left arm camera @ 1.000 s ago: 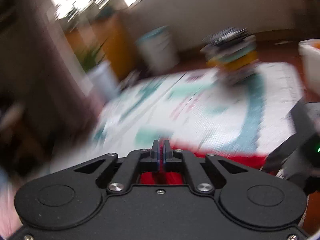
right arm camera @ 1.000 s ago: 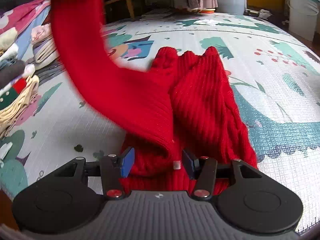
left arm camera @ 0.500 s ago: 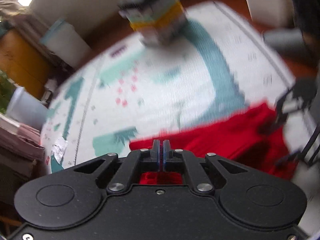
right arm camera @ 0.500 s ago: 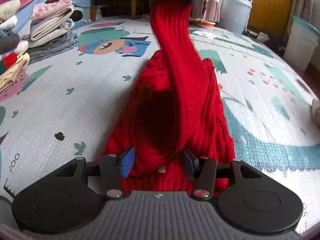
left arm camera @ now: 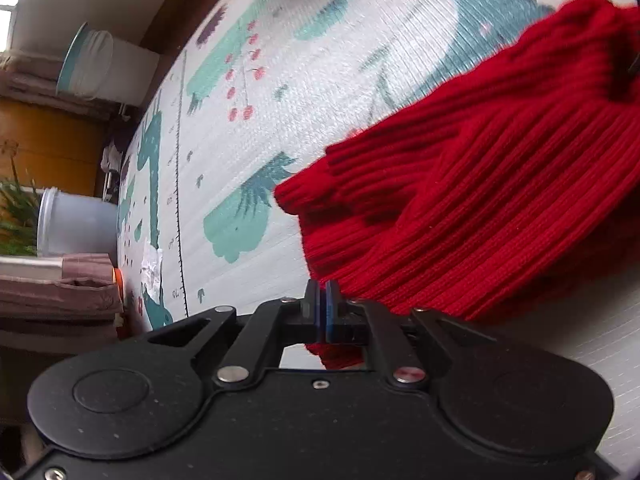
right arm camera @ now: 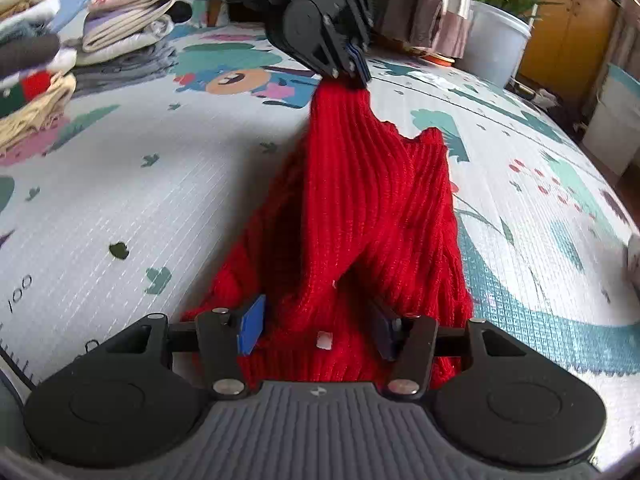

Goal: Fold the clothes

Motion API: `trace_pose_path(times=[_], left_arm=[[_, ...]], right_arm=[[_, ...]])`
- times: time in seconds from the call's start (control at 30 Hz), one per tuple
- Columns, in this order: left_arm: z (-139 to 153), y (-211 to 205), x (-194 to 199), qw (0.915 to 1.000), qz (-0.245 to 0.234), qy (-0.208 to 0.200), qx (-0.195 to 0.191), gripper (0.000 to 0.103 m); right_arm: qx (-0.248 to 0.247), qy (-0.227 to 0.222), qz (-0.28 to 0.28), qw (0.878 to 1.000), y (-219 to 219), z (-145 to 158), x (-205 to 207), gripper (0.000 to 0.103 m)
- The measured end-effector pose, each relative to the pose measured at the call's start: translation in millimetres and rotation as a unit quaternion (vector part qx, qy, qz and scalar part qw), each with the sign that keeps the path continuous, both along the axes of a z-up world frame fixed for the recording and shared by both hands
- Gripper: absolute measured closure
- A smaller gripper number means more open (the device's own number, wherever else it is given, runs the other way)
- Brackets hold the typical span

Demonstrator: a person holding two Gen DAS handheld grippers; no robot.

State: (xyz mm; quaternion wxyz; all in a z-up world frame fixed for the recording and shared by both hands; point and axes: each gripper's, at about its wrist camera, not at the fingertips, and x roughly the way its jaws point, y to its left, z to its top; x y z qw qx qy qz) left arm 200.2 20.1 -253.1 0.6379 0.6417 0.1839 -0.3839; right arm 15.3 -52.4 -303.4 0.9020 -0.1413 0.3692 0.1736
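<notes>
Swinging down from its earlier height, the left tool stays clamped on the red sweater's far end. The right tool straddles the near end, jaws opening. The sweater lies on the play mat, stretched lengthwise between both tools.

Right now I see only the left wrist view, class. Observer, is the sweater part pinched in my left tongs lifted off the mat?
Observer: Yes. The right wrist view shows the left tongs holding a strip of the red sweater up above the mat.
Operator: And the right tongs?
Observer: The right tongs are opening, with the sweater's near edge between the jaws.
Operator: Anything else on the mat?
Observer: Folded clothes are stacked at its far left.
</notes>
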Motion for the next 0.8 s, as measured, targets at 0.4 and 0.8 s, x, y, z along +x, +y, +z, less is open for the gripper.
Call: trace_pose_path(times=[0.4, 0.8], left_arm=[[0.6, 0.8, 36.3, 0.9909, 0.064, 0.070, -0.096, 0.102], [-15.9, -0.5, 47.9, 0.9793, 0.129, 0.079, -0.134, 0.102]], right_arm=[[0.067, -0.082, -0.011, 0.994, -13.4, 30.2, -5.4, 0.045], [0.083, -0.016, 0.101, 0.991, -0.5, 4.9, 48.7, 0.046]])
